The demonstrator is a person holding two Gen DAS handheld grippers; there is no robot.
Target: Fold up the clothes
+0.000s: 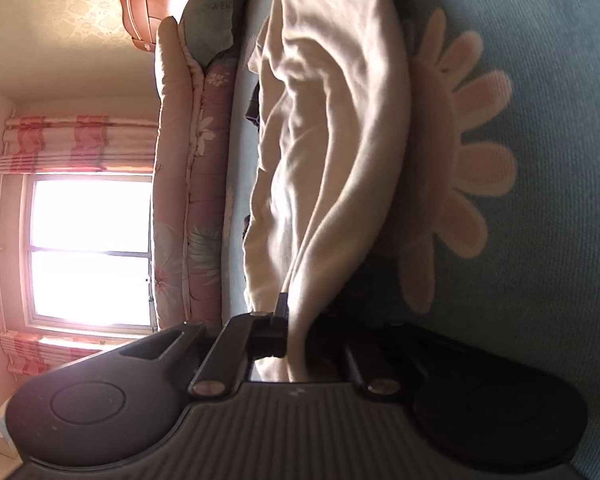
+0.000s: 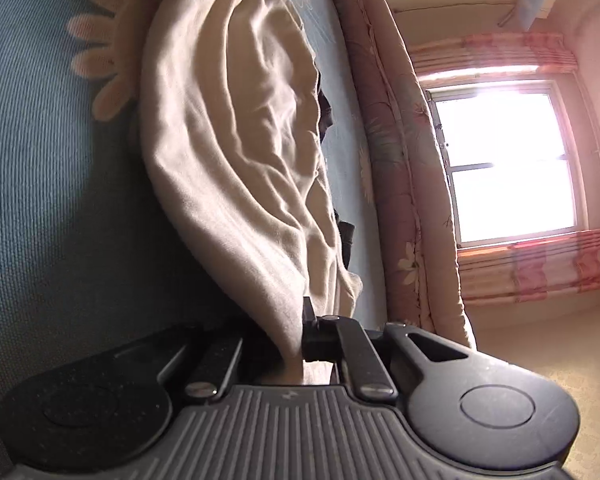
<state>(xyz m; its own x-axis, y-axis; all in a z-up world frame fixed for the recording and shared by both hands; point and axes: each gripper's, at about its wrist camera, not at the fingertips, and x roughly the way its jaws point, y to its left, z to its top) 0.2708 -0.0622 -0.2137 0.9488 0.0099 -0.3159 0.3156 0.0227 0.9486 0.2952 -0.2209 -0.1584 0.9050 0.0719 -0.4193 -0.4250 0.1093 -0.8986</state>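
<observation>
The left tool [image 1: 296, 320] and the right tool [image 2: 296, 320] each pinch an edge of the cream garment [image 1: 331, 128], which stretches ahead of both tools over the blue bedspread [image 1: 539, 80].

A home bedroom: a blue flower-patterned bedspread [image 1: 539, 80], a floral quilt [image 1: 204, 184], and pink curtains [image 2: 539, 264] at a window [image 2: 507, 164].

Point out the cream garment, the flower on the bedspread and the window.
cream garment [image 1: 331, 128], left wrist view, creased middle.
flower [image 1: 479, 168], left wrist view, a petal.
window [image 2: 507, 168], right wrist view, bright pane.
</observation>
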